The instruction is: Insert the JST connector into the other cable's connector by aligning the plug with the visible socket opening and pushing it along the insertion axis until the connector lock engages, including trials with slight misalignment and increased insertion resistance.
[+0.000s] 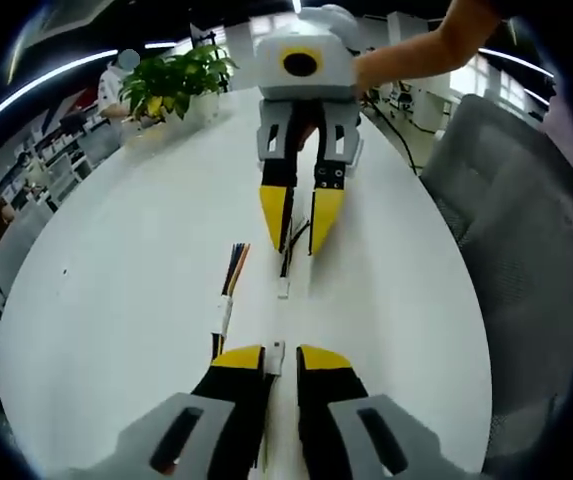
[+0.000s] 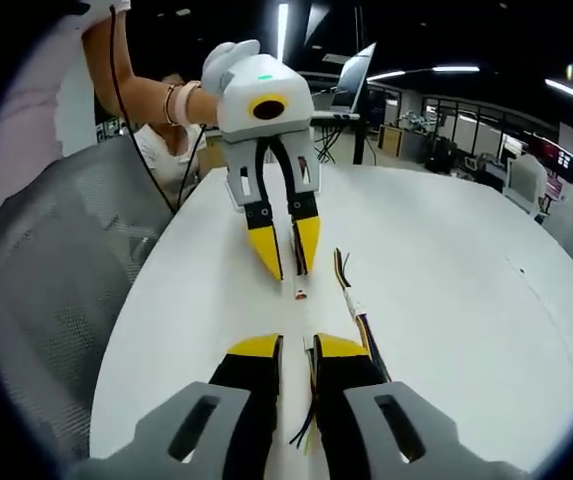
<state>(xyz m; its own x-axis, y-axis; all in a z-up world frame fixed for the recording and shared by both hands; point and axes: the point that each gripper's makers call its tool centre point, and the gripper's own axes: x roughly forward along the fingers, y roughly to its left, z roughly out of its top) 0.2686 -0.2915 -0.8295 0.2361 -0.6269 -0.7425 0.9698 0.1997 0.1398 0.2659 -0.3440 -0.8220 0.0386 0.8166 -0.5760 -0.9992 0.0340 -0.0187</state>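
Facing off: left tool [image 1: 281,358] and right tool [image 2: 298,348] tip to tip over white counter [image 1: 116,300]
Left tool: pinching white plug [image 1: 277,355]
Right tool: pinching cable [image 2: 306,425]
Loose cable [image 1: 230,282]: lying beside them

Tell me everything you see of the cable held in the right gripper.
The cable is a thin dark-wired lead ending in a small white connector. It is pinched between the yellow tips of the right gripper, with the connector end poking out towards the left gripper and lying on or just above the white table. Its connector is apart from the left gripper's white plug.
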